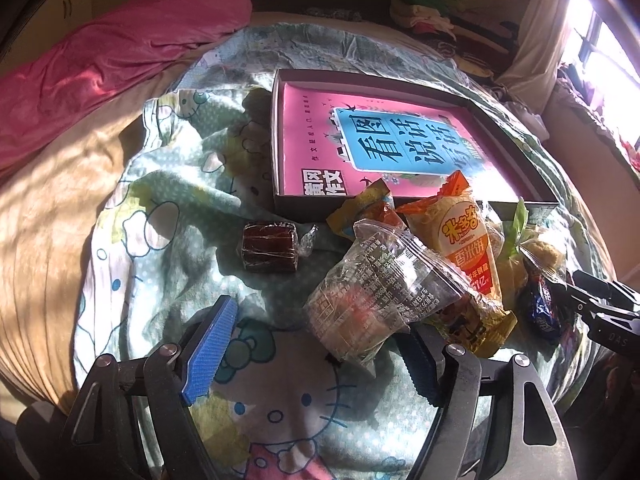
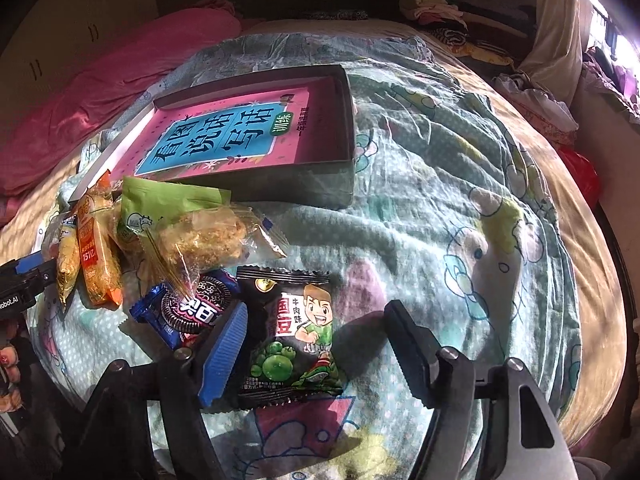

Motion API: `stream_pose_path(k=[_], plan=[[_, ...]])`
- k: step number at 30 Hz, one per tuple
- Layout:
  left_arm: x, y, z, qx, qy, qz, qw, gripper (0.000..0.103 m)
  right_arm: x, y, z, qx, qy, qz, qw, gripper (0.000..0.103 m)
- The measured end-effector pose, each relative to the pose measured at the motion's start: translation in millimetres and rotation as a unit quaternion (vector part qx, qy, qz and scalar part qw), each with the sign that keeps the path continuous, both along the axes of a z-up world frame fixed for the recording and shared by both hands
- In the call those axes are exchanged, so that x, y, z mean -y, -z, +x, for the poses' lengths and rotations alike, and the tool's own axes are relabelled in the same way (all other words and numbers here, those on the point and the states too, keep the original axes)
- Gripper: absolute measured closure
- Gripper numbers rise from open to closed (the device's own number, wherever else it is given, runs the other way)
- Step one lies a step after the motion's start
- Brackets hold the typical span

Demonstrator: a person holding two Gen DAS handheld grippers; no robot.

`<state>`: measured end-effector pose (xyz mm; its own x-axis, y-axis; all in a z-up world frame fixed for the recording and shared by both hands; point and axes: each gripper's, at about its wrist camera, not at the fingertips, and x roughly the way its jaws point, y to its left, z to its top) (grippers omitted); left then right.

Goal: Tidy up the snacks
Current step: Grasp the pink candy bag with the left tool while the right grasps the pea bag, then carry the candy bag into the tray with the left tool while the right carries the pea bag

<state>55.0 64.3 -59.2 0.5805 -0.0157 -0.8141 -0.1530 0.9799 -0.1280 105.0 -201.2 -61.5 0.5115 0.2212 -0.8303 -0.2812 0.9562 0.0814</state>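
A shallow dark box [image 1: 516,152] [image 2: 344,160] with a pink book inside lies on the bed. Snacks lie in front of it. My left gripper [image 1: 320,336] is open around a clear crinkly packet [image 1: 376,284], not closed on it. Beside it are an orange rice-cracker pack [image 1: 468,240] [image 2: 96,256] and a dark brown wrapped cake [image 1: 270,246]. My right gripper [image 2: 316,332] is open over a black green-pea packet [image 2: 296,332]. A blue Oreo pack [image 2: 188,308] [image 1: 544,308] touches its left finger. A clear bag of golden puffs [image 2: 216,240] and a green packet [image 2: 160,200] lie behind.
The snacks rest on a rumpled Hello Kitty quilt [image 1: 200,240] [image 2: 440,220]. A pink blanket [image 1: 100,60] lies at the far left. Piled clothes [image 1: 440,16] and a bright window [image 1: 604,60] are at the back right.
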Motion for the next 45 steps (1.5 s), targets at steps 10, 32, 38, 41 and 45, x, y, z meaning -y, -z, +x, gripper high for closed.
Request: stream_pose_path(k=[10,32,38,41,45], plan=[[4,4,4,-0.013,0.018,-0.024,0.9995,0.055,17,4,5,-0.042,0.001,0.088,0.995,0.067],[-15,-37,-5,0.058,0.010,-0.070,0.9958,0.060,41,-36,4,0.047,0.032,0.165,0.985,0.073],[-21,-46,9,0.072,-0.002,-0.062,0.9954,0.060,36,-49,17,0.078,0.024,0.183,0.980,0.073],[-26,-48,18,0.075,-0.012,-0.062,0.9952,0.060,30,-55,26,0.094,0.016,0.183,0.978,0.073],[-29,-51,31,0.078,-0.020,-0.056,0.9952,0.060,25,-58,39,0.103,0.013,0.188,0.977,0.073]])
